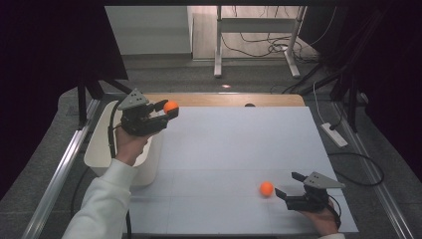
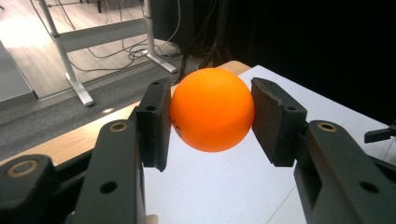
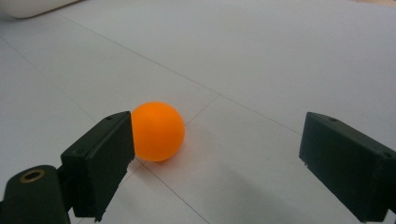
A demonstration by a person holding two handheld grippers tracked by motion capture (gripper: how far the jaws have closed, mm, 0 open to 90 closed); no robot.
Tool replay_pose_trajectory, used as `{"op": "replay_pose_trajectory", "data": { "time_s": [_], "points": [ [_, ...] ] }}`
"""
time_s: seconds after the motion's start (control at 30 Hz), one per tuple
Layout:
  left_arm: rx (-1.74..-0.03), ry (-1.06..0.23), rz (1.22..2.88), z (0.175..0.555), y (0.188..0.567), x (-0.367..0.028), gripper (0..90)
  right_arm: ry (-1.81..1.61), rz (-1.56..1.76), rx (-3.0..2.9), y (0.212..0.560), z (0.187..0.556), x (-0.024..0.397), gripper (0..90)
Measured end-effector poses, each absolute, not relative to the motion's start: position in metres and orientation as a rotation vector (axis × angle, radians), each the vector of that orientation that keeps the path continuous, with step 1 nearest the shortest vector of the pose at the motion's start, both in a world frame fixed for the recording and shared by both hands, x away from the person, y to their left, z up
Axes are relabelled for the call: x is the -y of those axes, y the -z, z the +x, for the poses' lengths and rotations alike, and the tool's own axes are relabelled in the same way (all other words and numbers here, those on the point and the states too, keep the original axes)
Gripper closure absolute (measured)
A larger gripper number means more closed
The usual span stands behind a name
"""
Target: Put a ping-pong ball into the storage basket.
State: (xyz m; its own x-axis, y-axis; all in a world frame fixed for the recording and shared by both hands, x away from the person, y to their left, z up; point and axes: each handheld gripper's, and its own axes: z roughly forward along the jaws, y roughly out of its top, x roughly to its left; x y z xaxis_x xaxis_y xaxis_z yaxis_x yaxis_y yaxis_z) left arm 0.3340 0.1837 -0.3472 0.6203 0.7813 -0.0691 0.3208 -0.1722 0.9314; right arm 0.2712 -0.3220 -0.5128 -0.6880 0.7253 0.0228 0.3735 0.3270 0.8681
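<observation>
My left gripper (image 1: 167,111) is raised over the table's far left corner and is shut on an orange ball (image 1: 170,106). In the left gripper view both pads press the sides of that ball (image 2: 212,109), which sits between the jaws of the left gripper (image 2: 211,122). A second orange ball (image 1: 266,188) rests on the white tabletop (image 1: 224,149) near the front right. My right gripper (image 1: 287,184) stands open just right of it. In the right gripper view this ball (image 3: 158,130) lies just beyond the tip of the left-hand jaw of the right gripper (image 3: 224,156), not between the jaws.
A white bin (image 1: 97,149) stands against the table's left side, under my left forearm. A wooden strip (image 1: 229,99) edges the far side. Beyond it are desk legs (image 1: 218,45) and cables on the floor. A power strip (image 1: 334,134) lies to the right.
</observation>
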Motion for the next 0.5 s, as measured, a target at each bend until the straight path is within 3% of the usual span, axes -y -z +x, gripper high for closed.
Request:
{"op": "replay_pose_trajectory", "data": {
  "time_s": [0.5],
  "points": [
    [-0.960, -0.564, 1.743, 0.338, 0.349, -0.200, 51.0, -1.306, 0.978, -2.227, 0.513, 0.272, 0.322, 9.9]
  ]
}}
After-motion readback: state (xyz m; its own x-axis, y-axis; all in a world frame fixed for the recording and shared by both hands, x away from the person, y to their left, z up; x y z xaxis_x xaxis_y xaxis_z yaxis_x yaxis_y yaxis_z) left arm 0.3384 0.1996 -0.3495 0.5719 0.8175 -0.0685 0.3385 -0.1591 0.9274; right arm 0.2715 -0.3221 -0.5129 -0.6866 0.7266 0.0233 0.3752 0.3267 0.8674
